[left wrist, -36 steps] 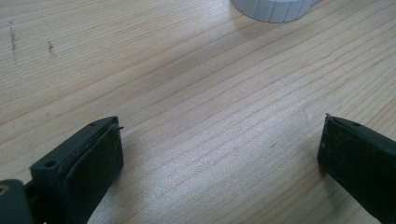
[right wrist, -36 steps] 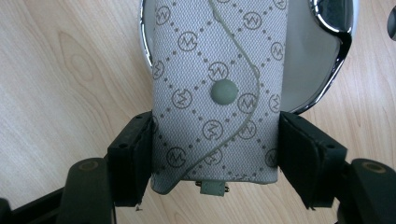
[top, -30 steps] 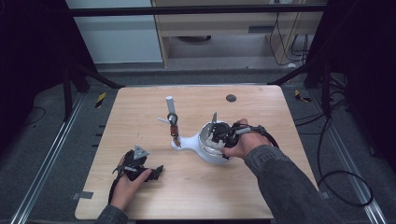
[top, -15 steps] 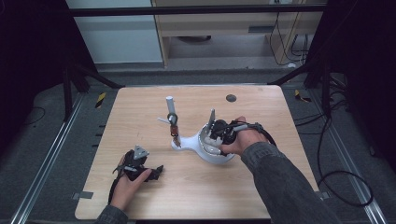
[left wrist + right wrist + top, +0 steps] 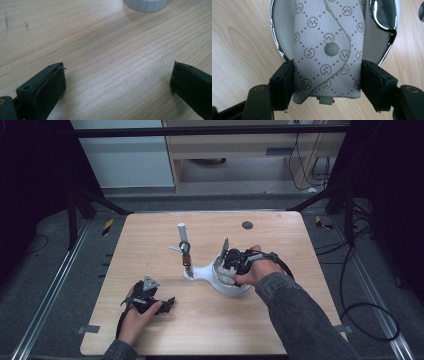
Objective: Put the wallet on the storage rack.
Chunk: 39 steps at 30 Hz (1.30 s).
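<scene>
While the left gripper (image 5: 167, 304) rests at the lower left of the high view, jaws spread wide over bare wooden table (image 5: 150, 235) and holding nothing, the rest of the inventory runs rightward.

Item, centre: white stand (image 5: 192, 272) with an upright post (image 5: 181, 232) and small dangling pieces too small to identify, joined to a round chrome-rimmed dish (image 5: 277, 37).

Item, centre right: right gripper (image 5: 325, 82), jaws clamped on the two long edges of a grey monogrammed fabric key pouch (image 5: 328, 45). The pouch lies with its far end over the dish and its near end toward the gripper; a snap stud (image 5: 332, 48) fastens its curved flap, and a small metal tab (image 5: 325, 100) protrudes at the near edge.

Handling, by judgement: light; woven cloth, soft yet lightly stiffened, likely to flex or bulge if pinched hard; textured weave gives fair friction, little slip. Not fragile, though the chrome rim may scratch. Best hold: across the side edges near mid-length, clear of the snap and flap, as presently gripped.
</scene>
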Each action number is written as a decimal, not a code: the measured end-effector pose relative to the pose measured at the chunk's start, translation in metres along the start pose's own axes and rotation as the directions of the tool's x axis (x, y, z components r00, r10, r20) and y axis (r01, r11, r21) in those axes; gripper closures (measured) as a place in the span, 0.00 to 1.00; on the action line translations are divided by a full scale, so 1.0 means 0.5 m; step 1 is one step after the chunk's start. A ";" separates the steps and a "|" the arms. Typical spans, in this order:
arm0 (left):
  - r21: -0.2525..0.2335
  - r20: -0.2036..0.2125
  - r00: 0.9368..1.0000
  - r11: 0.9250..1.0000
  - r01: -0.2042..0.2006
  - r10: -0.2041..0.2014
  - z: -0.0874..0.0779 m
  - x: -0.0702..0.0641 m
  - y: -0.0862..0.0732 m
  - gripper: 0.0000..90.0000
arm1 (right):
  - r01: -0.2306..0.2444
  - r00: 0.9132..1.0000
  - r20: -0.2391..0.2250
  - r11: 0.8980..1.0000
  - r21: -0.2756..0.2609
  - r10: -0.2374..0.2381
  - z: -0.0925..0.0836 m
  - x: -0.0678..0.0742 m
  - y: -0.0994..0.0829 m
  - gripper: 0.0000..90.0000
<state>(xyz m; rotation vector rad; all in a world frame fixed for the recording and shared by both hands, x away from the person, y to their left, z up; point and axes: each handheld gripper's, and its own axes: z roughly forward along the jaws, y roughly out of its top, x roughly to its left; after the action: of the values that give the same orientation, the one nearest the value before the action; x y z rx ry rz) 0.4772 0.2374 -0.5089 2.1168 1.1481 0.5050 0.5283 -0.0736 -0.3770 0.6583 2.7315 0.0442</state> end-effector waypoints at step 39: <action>0.000 0.000 1.000 1.000 0.000 0.000 0.000 0.000 0.000 0.00 | -0.014 1.000 0.006 1.000 0.013 0.014 0.035 0.013 0.024 0.33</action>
<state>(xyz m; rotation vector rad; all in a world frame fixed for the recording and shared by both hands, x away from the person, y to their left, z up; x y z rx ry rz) 0.4772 0.2374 -0.5089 2.1163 1.1479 0.5049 0.5335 -0.0609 -0.3945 0.6795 2.7238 0.0277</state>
